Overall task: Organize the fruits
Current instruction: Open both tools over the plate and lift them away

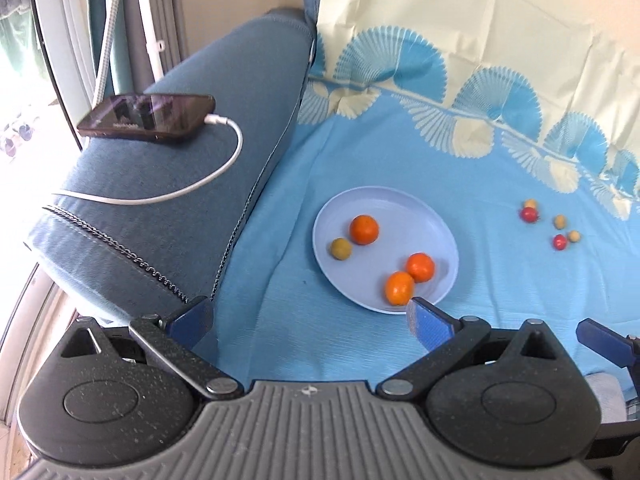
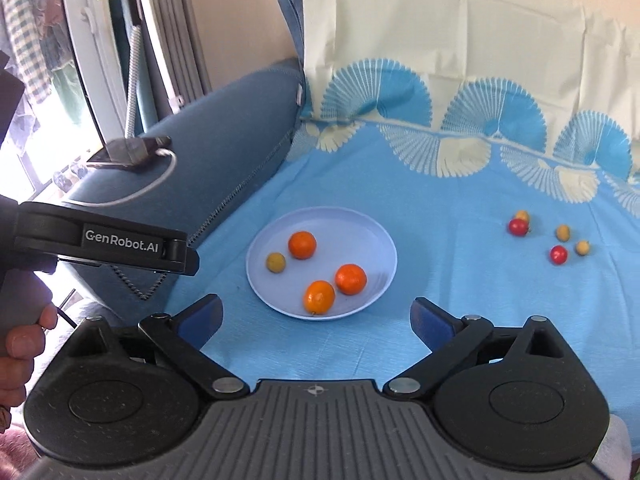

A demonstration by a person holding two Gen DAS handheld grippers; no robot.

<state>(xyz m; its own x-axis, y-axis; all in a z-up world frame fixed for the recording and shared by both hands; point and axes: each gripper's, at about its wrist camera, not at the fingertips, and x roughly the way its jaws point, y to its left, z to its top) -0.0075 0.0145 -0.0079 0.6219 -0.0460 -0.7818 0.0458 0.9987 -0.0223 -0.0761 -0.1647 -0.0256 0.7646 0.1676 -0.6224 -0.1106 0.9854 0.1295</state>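
Both jaws spread wide and empty near pale-blue round plastic plate [image 2: 256, 280]; risks nudging glossy orange tangerines [image 2: 319, 297] off the rim.

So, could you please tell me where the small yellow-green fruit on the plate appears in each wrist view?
Left wrist: yellow-green fruit centre, on the plate's left side.
Right wrist: yellow-green fruit left of centre, again the plate's left side.
Shared landmark: the orange just up-right of it.

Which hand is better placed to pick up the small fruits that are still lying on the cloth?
Probably right: the small fruits lie on the right, the right gripper is open and empty, and the left gripper sits farther left.
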